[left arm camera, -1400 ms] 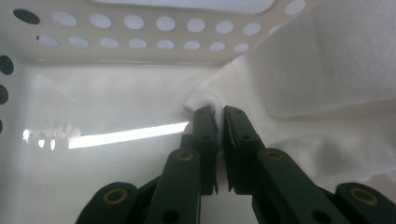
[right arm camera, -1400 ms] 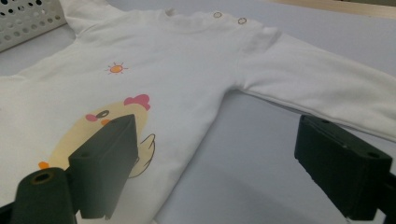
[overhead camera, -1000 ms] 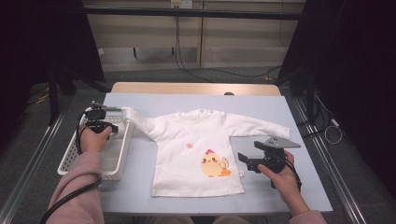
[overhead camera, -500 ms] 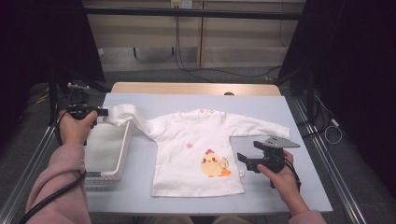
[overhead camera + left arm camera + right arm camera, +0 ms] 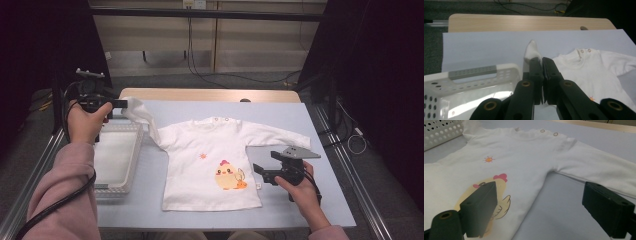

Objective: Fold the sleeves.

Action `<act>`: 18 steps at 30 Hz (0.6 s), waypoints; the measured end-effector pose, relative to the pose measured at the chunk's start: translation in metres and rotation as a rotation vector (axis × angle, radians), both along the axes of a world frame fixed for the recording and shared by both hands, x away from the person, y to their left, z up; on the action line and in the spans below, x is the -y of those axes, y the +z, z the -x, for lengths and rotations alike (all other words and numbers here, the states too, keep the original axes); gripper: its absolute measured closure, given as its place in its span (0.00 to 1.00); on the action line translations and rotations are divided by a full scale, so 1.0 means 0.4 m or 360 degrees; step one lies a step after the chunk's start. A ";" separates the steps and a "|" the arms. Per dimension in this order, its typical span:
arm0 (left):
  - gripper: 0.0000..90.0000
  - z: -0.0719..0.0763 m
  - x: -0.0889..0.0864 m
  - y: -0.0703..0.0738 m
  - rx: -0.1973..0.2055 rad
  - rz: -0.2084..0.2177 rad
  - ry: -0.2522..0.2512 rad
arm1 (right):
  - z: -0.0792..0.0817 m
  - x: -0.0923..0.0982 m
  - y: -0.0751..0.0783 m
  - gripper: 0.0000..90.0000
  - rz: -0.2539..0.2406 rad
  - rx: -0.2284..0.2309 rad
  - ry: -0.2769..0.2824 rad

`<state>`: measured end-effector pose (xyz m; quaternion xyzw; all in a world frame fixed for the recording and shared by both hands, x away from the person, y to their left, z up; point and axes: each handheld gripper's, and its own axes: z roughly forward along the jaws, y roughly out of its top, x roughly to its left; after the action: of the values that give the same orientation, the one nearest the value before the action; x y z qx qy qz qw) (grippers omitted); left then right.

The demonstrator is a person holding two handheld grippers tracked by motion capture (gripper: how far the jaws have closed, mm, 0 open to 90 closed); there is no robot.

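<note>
A white long-sleeved baby shirt (image 5: 200, 142) with a chick print lies flat on the pale blue table cover (image 5: 280, 115). My left gripper (image 5: 122, 104) is raised above the table's left side and is shut on the cuff of the shirt's left sleeve (image 5: 140, 114), which hangs up off the table. In the left gripper view the cuff (image 5: 531, 51) sticks out past the closed jaws of that gripper (image 5: 541, 60). My right gripper (image 5: 260, 172) rests by the shirt's right hem, open, its jaws wide apart over the chick print and bare cover (image 5: 540, 188).
A white perforated plastic basket (image 5: 134, 150) stands at the table's left edge, under the raised left hand. A wooden board (image 5: 210, 94) edges the far side of the table. Metal rails run along both sides.
My left hand has risen from beside the basket, carrying the sleeve cuff up off the table. The right hand and its gripper have stayed where they were.
</note>
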<state>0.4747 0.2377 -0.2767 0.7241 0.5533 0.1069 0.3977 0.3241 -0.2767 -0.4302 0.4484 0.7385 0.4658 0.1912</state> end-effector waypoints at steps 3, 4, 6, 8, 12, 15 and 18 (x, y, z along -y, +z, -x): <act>0.97 -0.003 0.024 0.014 0.0012 -0.0002 -0.0042 | 0.000 0.001 0.000 0.14 0.0003 0.0004 0.0003; 0.97 -0.005 0.031 0.018 0.0014 -0.0001 -0.0054 | 0.000 0.001 0.000 0.14 0.0001 0.0004 0.0001; 0.97 -0.008 0.045 0.025 0.0008 0.0016 -0.0075 | 0.000 0.002 0.000 0.14 -0.0004 -0.0002 -0.0003; 0.97 -0.010 0.058 0.031 0.0003 0.0004 -0.0086 | 0.000 0.003 0.000 0.14 -0.0001 0.0002 -0.0003; 0.97 -0.012 0.078 0.042 0.0003 0.0000 -0.0128 | -0.001 0.003 -0.001 0.14 0.0006 0.0003 0.0000; 0.97 -0.012 0.096 0.046 -0.0003 0.0006 -0.0142 | -0.001 0.003 0.000 0.14 0.0003 0.0003 -0.0001; 0.97 -0.012 0.115 0.046 -0.0002 -0.0002 -0.0160 | 0.000 0.003 0.002 0.14 0.0003 0.0003 -0.0003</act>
<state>0.4793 0.1917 -0.2584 0.7513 0.5164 0.0867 0.4018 0.3240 -0.2778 -0.4294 0.4485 0.7383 0.4653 0.1927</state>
